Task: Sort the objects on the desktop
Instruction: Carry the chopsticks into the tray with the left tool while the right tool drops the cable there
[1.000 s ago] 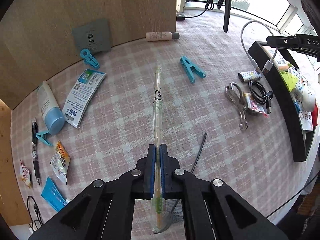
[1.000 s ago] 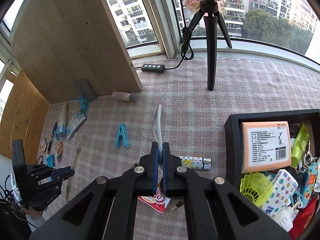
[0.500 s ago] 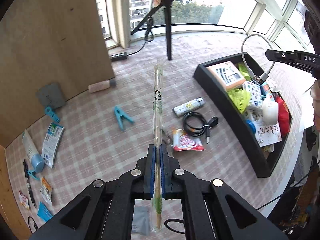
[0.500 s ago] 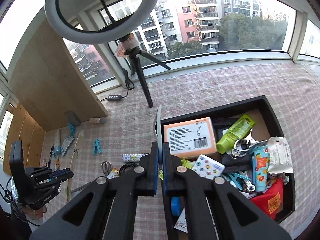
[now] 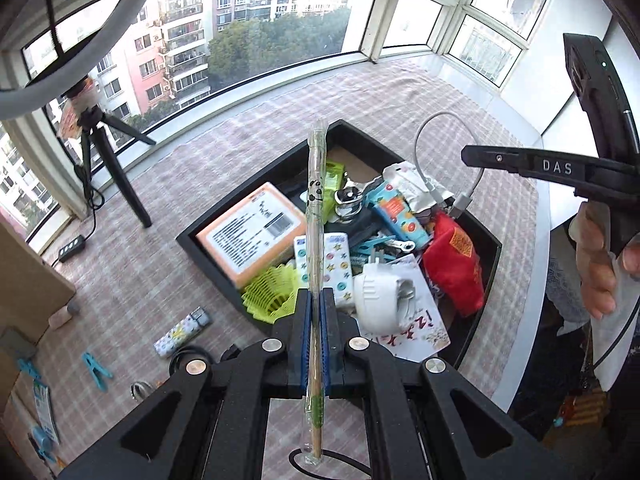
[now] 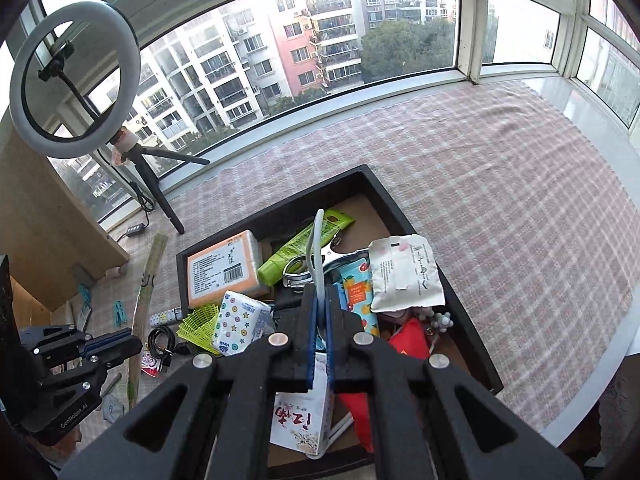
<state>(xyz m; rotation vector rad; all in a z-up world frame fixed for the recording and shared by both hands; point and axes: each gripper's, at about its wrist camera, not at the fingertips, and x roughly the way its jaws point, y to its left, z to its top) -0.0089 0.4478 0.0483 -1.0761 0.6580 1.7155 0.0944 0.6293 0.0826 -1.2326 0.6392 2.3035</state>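
Setting: glazed balcony corner, apartment blocks beyond the panes; work surface covered by a pink-and-white checked cloth (image 6: 500, 184).

Item 1: wrapped chopsticks (image 5: 316, 240), a long thin pair in a clear sleeve with green print and a small panda face. Clamped between the blue pads of the left gripper (image 5: 315, 300), raised above the tray, tip reaching over its far corner.

Item 2: white cable (image 6: 314, 248), curved, with a plug at its free end (plug seen in the left view only). Pinched by the right gripper (image 6: 319, 312), fingers pressed together on it, above the tray.

Item 3: black tray (image 5: 490, 264), rectangular, crowded. Contents: orange tissue pack (image 5: 250, 236), star-printed tissue pack (image 5: 334, 264), yellow-green mesh piece (image 5: 270, 294), white plug adapter (image 5: 380, 296), red pouch (image 5: 454, 264), green tube (image 6: 304, 246), white sachet (image 6: 404, 276).

Item 4: loose goods on the cloth beside the tray: patterned lighter (image 5: 182, 330), blue clip (image 5: 96, 370).

Item 5: ring light on tripod (image 6: 68, 88), near the window.
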